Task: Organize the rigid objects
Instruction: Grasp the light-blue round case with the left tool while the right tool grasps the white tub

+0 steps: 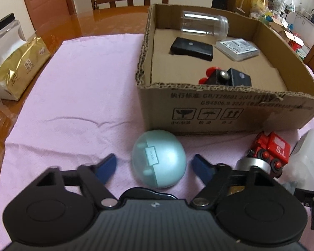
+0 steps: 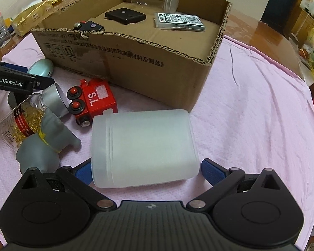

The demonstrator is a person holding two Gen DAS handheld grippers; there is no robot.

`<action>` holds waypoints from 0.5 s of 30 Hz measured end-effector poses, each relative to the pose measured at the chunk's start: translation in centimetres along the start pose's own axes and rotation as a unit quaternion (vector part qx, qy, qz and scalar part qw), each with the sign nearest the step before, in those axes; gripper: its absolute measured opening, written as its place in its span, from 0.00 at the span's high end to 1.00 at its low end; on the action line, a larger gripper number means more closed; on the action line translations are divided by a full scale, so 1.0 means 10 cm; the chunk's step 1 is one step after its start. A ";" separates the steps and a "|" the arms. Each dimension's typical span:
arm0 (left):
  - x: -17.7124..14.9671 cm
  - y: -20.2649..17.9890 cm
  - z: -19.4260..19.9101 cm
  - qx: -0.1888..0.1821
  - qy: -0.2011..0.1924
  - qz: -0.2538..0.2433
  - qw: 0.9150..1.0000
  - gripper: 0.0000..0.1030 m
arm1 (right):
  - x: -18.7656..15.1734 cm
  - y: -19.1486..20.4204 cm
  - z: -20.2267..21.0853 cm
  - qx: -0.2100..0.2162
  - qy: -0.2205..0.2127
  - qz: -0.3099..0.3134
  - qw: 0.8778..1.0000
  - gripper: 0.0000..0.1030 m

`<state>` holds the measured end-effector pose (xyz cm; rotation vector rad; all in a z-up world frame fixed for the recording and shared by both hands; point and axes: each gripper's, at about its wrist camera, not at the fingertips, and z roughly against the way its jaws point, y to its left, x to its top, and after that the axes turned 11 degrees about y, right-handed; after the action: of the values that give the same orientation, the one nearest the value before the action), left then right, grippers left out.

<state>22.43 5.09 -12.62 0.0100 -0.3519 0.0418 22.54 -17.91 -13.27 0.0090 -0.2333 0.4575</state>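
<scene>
hiding left finger, perhaps: frosted jar (image 2: 144, 146)

Cardboard box (image 1: 230, 115), near wall: printed Chinese characters, then "GB/T29601" and a second line starting "GB4806.9"; the rest is smeared. Below these, three boxed handling pictograms (image 1: 207, 114): wine glass, umbrella, paired up arrows, each with a small Chinese caption too blurred to read. A longer line of Chinese print (image 2: 134, 57) runs along the same wall in the right wrist view.

Red toy train (image 2: 92, 102): white "S.L" on its side.

Mint-green round case (image 1: 158, 159): small tab reading "oppo".

Left gripper (image 2: 12, 81), side plate: "GenRobot.AI".

Capsule bottle (image 2: 21, 121): digits on its clear wall, too small to make out.

Flat clear case (image 2: 179, 22) in box: barcode label, text illegible.

Gold pack (image 1: 21, 62): Chinese characters, unreadable.
</scene>
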 end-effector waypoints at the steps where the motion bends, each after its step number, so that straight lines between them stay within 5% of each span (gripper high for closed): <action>1: 0.01 0.00 0.01 0.001 0.003 0.003 1.000 0.33 | 0.00 0.00 0.00 0.000 0.000 0.001 1.000 0.00; 15: 0.09 -0.09 0.00 0.010 0.026 0.040 0.999 0.44 | 0.14 0.05 0.07 0.015 0.001 0.039 0.999 0.12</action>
<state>23.33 4.26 -12.29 0.0138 -0.3002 0.1249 23.39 -16.87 -12.33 0.0280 -0.2259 0.5386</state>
